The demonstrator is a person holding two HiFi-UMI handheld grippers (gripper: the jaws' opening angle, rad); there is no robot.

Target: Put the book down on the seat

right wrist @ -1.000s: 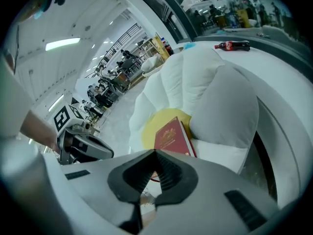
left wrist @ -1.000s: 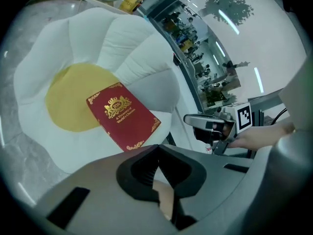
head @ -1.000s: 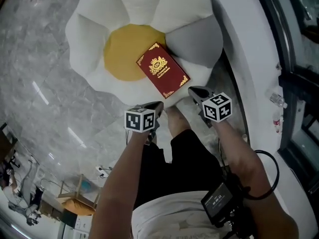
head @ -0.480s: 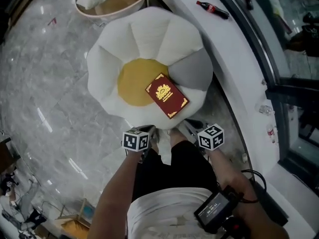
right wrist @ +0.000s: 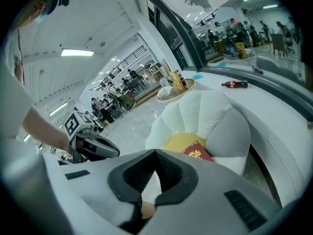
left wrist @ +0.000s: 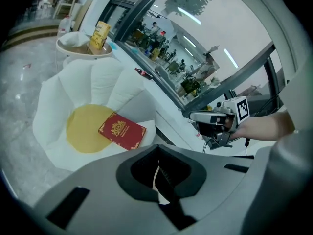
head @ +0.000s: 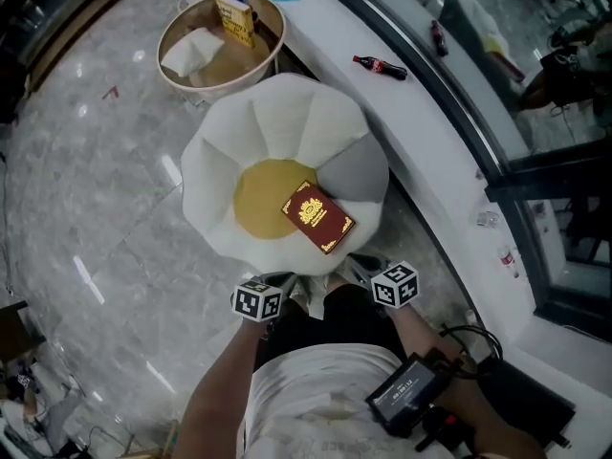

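Observation:
The red book with gold trim lies flat on the flower-shaped seat, half on its yellow centre and half on a white petal. Both grippers hang close to my body, short of the seat's near edge and apart from the book. My left gripper is shut and holds nothing. So is my right gripper. In the left gripper view the book rests beyond the shut jaws, with the right gripper off to the side. The right gripper view shows the book past its own shut jaws.
A round tub behind the seat holds a yellow box and a white cloth. A cola bottle lies on the curved white ledge to the right, along a glass wall. Grey marble floor spreads to the left.
The view has pulled back and up from the seat. Both grippers have drawn away from the book toward my body. The book has stayed where it lies.

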